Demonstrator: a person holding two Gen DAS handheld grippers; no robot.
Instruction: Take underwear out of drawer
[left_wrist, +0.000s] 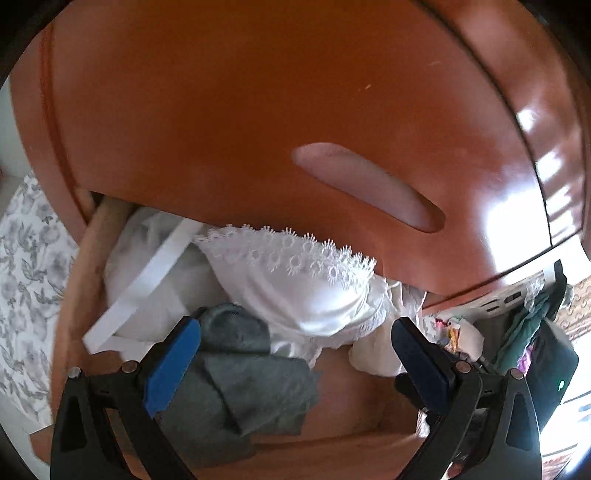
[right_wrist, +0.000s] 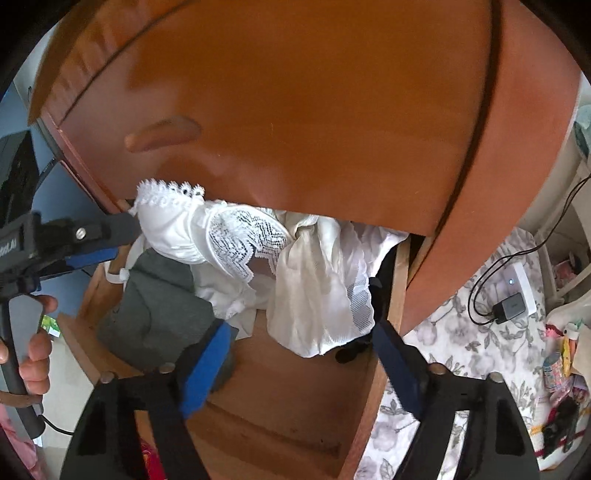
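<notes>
The open reddish-brown wooden drawer (left_wrist: 88, 280) sits pulled out beneath a glossy orange-brown cabinet front (left_wrist: 236, 110) with an oval recessed handle (left_wrist: 369, 188); everything below is placed against that drawer. Inside it, toward the back and partly tucked under the cabinet front, lies a white padded bra with a scalloped lace edge (left_wrist: 306, 284); in front of the bra, nearer the drawer's open end, rests a folded grey cloth garment (left_wrist: 243, 373); beside the bra a cream satin garment with lace trim (right_wrist: 317, 291) spills over the drawer's side wall; a flat white strap or band (left_wrist: 147, 280) slants across more white fabric at the drawer's other side.

The left claw (left_wrist: 295, 365) hovers over the drawer's front part with its blue-padded fingers spread wide — the grey garment shows between them, yet neither pad presses on it. The right claw (right_wrist: 299, 358) hangs above the drawer's bare wooden floor (right_wrist: 266, 387), jaws also apart and pinching nothing; its left pad overlaps the grey garment's edge in view, contact unclear. Outside the drawer, a grey-and-white floral bedsheet (right_wrist: 461, 350) lies alongside it — a black charger with a cable (right_wrist: 511, 308) rests there.
</notes>
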